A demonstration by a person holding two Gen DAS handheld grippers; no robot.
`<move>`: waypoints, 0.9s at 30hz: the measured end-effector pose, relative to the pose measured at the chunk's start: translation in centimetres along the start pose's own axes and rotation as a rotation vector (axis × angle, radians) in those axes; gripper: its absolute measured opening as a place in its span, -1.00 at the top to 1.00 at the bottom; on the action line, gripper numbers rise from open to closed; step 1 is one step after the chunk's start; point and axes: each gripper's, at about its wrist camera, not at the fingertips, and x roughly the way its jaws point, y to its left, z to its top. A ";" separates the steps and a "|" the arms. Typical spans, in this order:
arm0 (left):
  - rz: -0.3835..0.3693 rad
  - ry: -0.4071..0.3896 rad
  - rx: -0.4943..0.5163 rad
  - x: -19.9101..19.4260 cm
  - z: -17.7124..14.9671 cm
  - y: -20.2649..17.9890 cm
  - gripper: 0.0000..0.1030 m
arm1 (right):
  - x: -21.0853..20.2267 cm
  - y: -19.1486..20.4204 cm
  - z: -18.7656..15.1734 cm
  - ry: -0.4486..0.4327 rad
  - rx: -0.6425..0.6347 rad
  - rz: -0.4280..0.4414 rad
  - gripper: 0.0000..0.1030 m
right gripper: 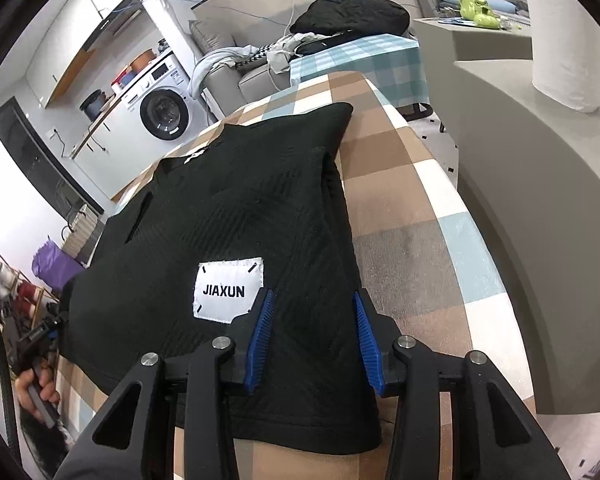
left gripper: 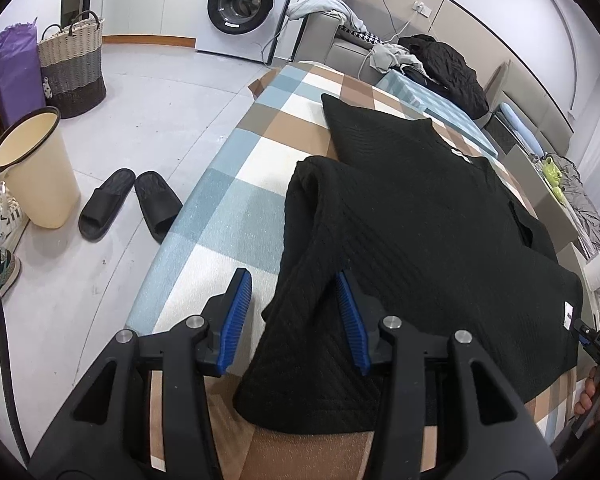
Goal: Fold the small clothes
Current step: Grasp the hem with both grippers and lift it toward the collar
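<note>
Left gripper (left gripper: 294,294): nearest to the camera, at the near left corner of the sweater; the blue fingers (left gripper: 238,316) stand apart, and the folded-in sleeve (left gripper: 296,320) lies between them, not pinched as far as I can judge.
Right gripper (right gripper: 313,322): at the near right hem of the sweater, just right of the white label (right gripper: 228,290); its fingers also stand apart, with cloth between them and no squeeze visible.
Sweater (left gripper: 420,216): black, ribbed, lying flat on the checked table (left gripper: 220,216), collar at the far end, hem towards the cameras.
Sleeves: the left sleeve is already laid over the body of the sweater; the right side also looks turned under along its edge, but I cannot tell this for sure.
Step in hand: in my judgement, the side folds are done or nearly done, and both grippers are placed at the hem for the fold from bottom to top.
Next move: both grippers need to close on the hem at the same height, lift a little, and carry the hem towards the collar evenly, so that the sleeve does not slip out.
Risk: the thick knit can slide if only the top layer is caught.
</note>
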 end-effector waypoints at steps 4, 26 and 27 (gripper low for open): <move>-0.006 -0.014 0.021 -0.8 -0.3 -0.6 0.66 | -0.9 0.9 -0.2 -0.030 -0.041 0.000 0.85; -0.080 -0.169 0.029 -3.6 6.3 -4.0 0.94 | -3.0 3.8 6.7 -0.249 0.020 0.050 0.94; -0.077 -0.174 0.032 -3.4 7.0 -4.3 0.94 | -2.6 3.9 7.4 -0.256 0.028 0.050 0.94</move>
